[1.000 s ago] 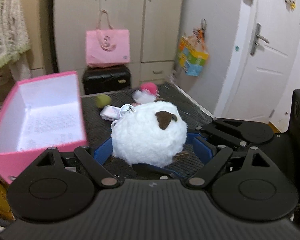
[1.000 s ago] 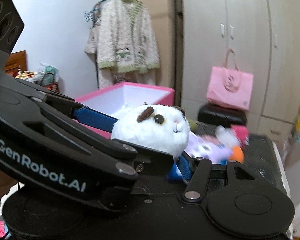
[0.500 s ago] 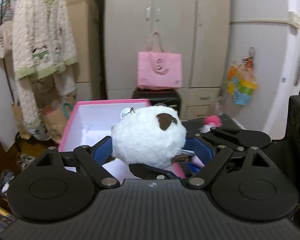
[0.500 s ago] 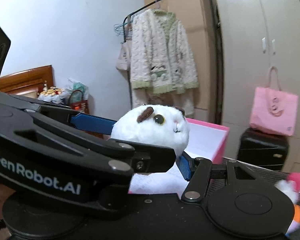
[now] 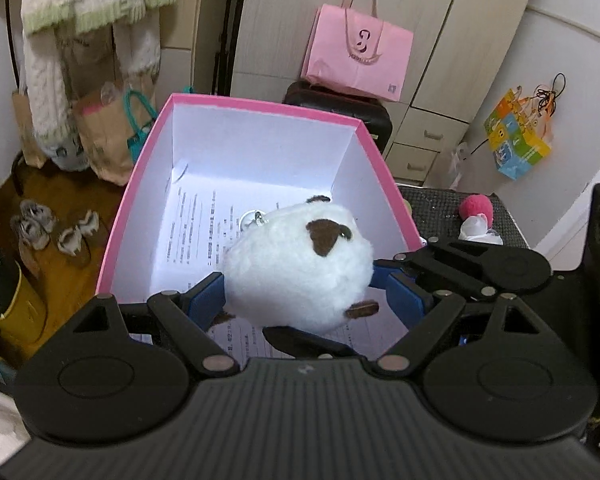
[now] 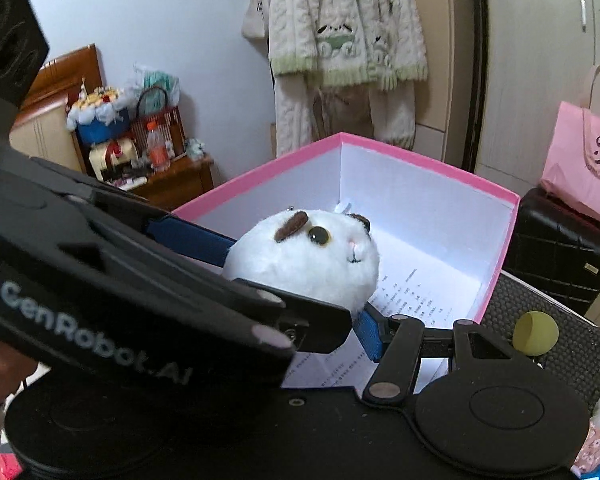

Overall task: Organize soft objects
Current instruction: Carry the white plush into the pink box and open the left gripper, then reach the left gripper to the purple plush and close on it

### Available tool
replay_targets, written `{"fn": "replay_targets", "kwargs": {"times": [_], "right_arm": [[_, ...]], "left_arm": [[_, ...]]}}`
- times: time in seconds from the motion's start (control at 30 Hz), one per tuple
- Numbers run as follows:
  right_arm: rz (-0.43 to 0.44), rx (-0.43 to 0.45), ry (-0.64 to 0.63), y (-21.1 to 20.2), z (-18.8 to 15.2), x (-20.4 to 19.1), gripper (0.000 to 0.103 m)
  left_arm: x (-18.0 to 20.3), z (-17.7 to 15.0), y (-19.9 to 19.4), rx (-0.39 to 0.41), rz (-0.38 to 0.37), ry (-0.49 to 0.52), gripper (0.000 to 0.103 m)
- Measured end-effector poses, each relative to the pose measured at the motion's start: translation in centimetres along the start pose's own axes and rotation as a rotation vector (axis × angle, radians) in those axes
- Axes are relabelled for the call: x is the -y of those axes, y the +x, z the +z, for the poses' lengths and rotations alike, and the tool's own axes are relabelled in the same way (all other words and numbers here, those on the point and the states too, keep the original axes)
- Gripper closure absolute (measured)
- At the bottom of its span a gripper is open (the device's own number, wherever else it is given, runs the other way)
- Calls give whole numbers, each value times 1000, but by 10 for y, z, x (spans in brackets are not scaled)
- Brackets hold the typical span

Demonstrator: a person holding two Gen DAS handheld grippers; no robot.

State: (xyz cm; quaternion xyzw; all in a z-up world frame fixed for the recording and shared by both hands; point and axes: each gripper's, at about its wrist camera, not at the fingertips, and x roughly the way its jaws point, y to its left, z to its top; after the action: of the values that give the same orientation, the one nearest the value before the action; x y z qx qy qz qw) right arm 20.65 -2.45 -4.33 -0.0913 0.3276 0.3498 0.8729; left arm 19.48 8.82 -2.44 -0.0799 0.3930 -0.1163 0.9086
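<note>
A round white plush hamster (image 5: 300, 268) with brown ears and a metal keyring is clamped between the blue pads of both grippers. My left gripper (image 5: 306, 292) is shut on it, holding it over the near part of the open pink box (image 5: 140, 168). The box has white walls and a printed sheet on its floor. In the right wrist view the hamster (image 6: 308, 260) faces right, and my right gripper (image 6: 296, 280) is shut on it over the same pink box (image 6: 496, 264). My left gripper's body fills the left of that view.
A pink-and-white plush (image 5: 476, 216) lies on the black mat right of the box. A yellow-green ball (image 6: 536, 332) sits on the mat (image 6: 572, 344) near the box. A black case (image 6: 560, 248) with a pink bag (image 5: 356, 56) stands behind. Shoes (image 5: 52, 228) lie on the floor at left.
Both grippers carried the hamster from above the mat leftward and tipped down; it now hangs over the inside of the pink box. Both grips stayed shut.
</note>
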Motion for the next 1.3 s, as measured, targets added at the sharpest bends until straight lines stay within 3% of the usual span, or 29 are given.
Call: {"fn": "replay_targets", "kwargs": {"times": [0.13, 0.3, 0.67, 0.97, 1.3], "right_arm": [[-38, -37, -52, 4, 4, -5, 36], [-83, -47, -89, 2, 4, -9, 36], [-124, -3, -104, -36, 0, -18, 36], [-154, 37, -143, -91, -9, -33, 35], [-177, 98, -147, -167, -33, -32, 33]], "left_arm": [[-4, -1, 3, -3, -8, -14, 16], [-1, -6, -5, 37, 55, 21, 16], [11, -13, -55, 110, 100, 96, 14], [42, -30, -103, 152, 68, 200, 13], [79, -45, -129, 146, -26, 289, 12]]}}
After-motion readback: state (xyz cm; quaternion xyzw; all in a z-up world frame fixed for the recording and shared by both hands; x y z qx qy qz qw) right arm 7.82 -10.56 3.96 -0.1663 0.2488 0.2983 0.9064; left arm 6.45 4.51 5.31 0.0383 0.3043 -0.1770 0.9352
